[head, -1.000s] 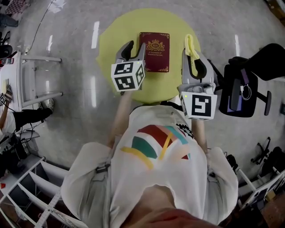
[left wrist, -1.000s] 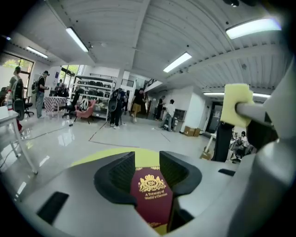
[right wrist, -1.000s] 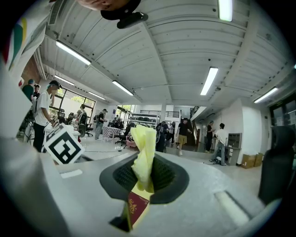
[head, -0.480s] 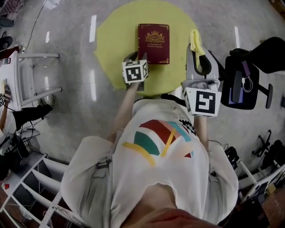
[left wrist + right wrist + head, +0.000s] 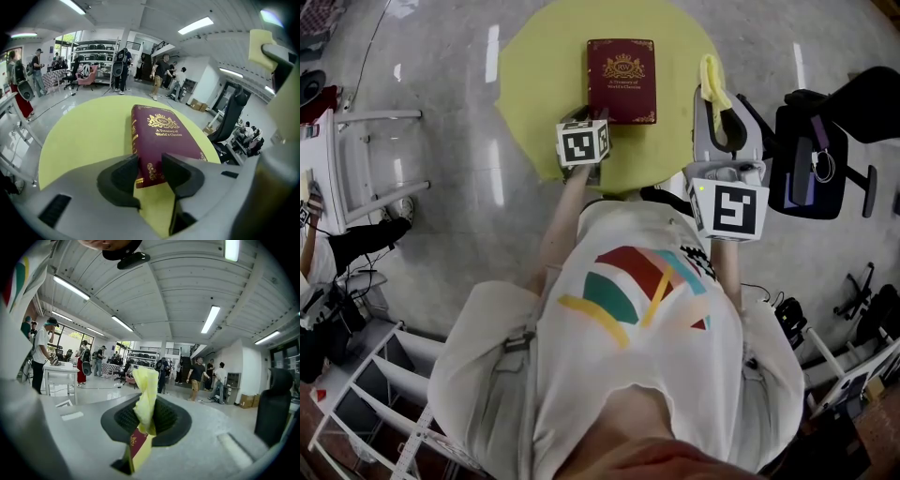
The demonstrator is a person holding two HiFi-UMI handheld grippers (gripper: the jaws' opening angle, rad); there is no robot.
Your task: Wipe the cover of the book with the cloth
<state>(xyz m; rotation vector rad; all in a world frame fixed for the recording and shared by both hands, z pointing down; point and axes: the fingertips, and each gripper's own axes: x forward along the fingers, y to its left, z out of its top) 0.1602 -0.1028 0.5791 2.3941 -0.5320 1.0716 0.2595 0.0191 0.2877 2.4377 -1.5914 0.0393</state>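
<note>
The book (image 5: 622, 80) lies flat on the round bench (image 5: 534, 84), with bare bench to its left. At the book's near-left corner the left claw (image 5: 150, 165) is narrowly spread. Right of the book, by the rim, the right claw (image 5: 148, 414) pinches the cloth (image 5: 145, 390).

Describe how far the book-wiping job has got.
Done: the right gripper holds the crumpled yellow cloth. In hand: the left gripper, open, sits at the near corner of the maroon hardcover book. Left: the cloth isn't on the cover; all wiping remains.
</note>
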